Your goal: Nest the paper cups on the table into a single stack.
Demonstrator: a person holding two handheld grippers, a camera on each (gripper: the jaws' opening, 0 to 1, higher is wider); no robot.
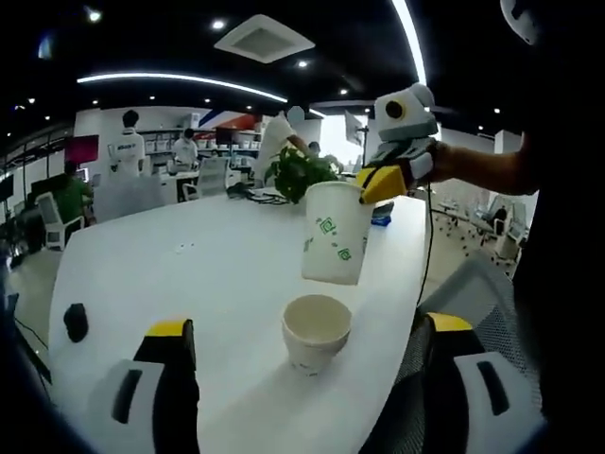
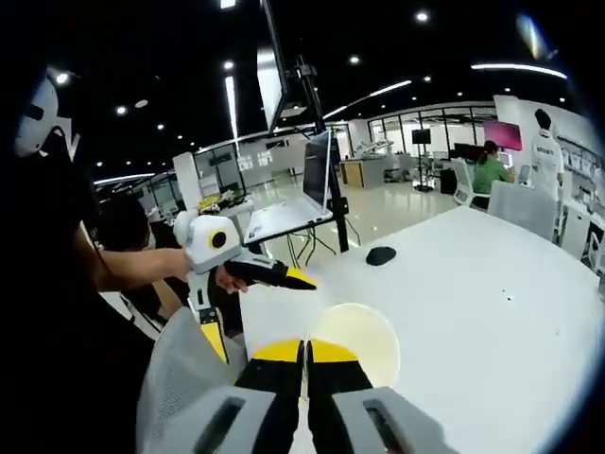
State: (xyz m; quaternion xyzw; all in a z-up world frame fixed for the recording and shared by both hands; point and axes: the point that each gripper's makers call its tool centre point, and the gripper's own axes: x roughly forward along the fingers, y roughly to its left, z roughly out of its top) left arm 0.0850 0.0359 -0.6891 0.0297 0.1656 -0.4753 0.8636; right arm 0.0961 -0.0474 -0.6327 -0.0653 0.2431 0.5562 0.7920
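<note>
A white paper cup [image 1: 317, 333] stands upright on the white table [image 1: 189, 265], its mouth open. My left gripper [image 1: 307, 326] is open, its yellow-tipped jaws wide on either side of this cup and not touching it. Just above hangs a second white cup with green marks [image 1: 336, 234], slightly tilted. My right gripper [image 1: 380, 184] is shut on its rim. In the right gripper view, the jaws of my right gripper [image 2: 304, 352] pinch that rim, and the cup's pale inside [image 2: 364, 342] shows. The open left gripper [image 2: 260, 317] is at the left, held by a person's hand.
A black mouse [image 1: 76, 322] [image 2: 380, 254] lies farther along the table. A potted plant [image 1: 302, 175] stands at the far end. A laptop on a stand [image 2: 317, 170] is beside the table. A grey mesh chair [image 1: 473, 284] sits at the near edge. People sit at desks behind.
</note>
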